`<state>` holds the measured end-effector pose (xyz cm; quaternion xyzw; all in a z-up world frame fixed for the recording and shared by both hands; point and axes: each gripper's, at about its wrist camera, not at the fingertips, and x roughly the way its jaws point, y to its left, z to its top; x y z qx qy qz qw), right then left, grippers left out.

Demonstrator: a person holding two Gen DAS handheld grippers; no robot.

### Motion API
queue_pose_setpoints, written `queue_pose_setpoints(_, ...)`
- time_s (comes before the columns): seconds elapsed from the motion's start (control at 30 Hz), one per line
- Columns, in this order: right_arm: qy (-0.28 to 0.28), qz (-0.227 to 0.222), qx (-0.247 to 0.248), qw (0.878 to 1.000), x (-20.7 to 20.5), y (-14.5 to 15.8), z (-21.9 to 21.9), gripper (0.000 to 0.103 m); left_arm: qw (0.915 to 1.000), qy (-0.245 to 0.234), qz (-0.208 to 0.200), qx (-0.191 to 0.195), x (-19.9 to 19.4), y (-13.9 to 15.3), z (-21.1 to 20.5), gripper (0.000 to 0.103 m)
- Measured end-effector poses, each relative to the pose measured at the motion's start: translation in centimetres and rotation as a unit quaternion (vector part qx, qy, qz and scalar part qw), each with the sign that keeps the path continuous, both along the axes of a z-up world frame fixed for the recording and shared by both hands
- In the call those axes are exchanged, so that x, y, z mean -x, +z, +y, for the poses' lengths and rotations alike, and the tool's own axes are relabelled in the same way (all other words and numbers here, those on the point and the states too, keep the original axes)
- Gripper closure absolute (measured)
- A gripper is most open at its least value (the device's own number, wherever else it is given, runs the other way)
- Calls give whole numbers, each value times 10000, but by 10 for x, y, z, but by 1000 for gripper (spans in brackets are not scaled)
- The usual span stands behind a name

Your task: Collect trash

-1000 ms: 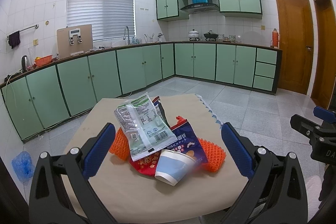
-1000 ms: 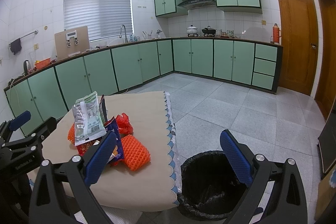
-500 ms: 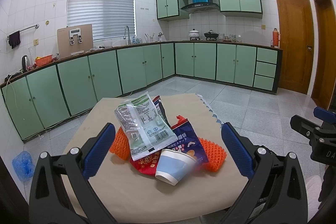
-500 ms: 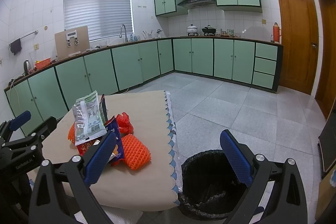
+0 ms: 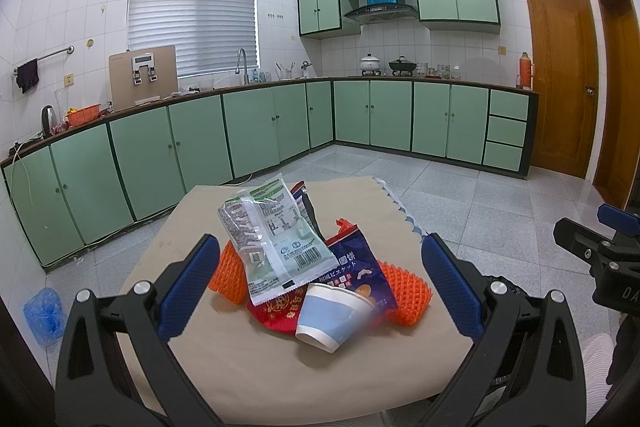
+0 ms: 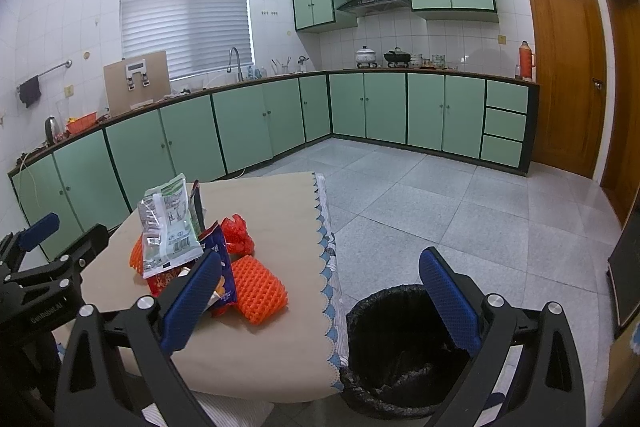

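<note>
The left tool (image 5: 320, 283) hangs with its fingers spread wide over the table (image 5: 248, 379), empty, framing a trash pile: a clear green-printed wrapper (image 5: 272, 231) lying over orange foam netting (image 5: 404, 291), a blue snack bag (image 5: 360, 275) and a tipped paper cup (image 5: 328, 315)

The right tool (image 6: 320, 299) is likewise spread and empty, with the wrapper pile (image 6: 172, 227) at its left finger and a black-lined bin (image 6: 396, 347) on the floor beside the table's edge
</note>
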<state>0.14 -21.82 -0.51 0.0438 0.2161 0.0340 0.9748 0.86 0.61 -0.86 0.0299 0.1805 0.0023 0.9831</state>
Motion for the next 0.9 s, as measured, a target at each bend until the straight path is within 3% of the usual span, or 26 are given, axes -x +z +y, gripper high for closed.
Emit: queue_pose_setpoints(0.9,38,76,-106,9999,-7,-8,6,6,9998,159,107,-106,-15,-11,13,5)
